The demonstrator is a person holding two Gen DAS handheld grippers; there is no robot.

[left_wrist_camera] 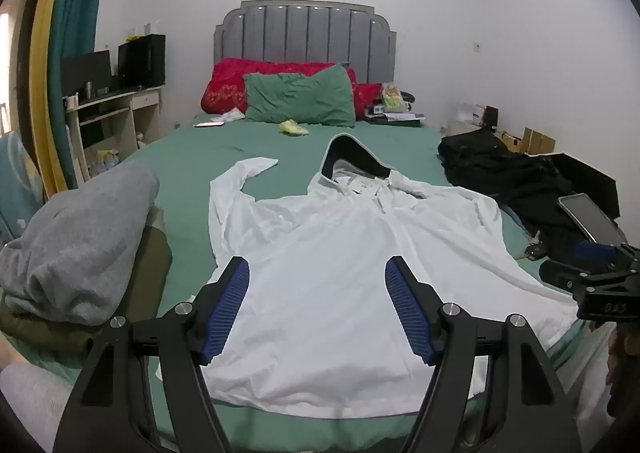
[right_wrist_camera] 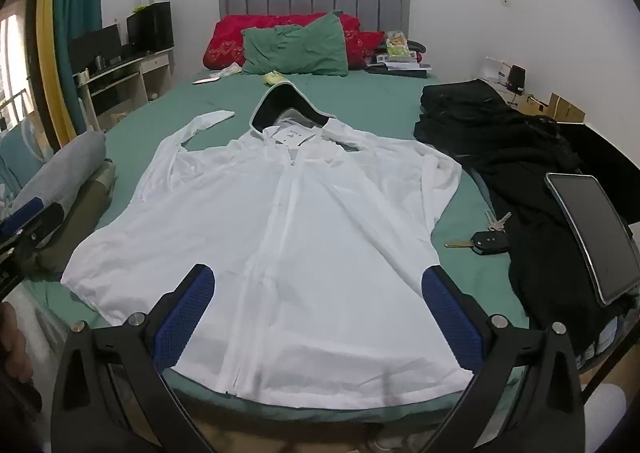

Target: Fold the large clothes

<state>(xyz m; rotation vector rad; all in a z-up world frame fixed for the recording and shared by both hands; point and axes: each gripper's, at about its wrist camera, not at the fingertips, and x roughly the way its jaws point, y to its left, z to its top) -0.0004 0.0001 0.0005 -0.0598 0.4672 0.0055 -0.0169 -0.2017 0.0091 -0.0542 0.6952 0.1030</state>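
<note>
White hooded jacket flat on bed, right sleeve hidden; both hand-held grippers agape, empty.

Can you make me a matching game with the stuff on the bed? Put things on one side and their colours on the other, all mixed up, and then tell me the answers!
Things:
1. hooded jacket
2. pillow
3. pile of clothes
4. quilt

Colours:
A. black
B. red
C. white
D. green

Right pairs: 1-C, 2-D, 3-A, 4-B.
</note>
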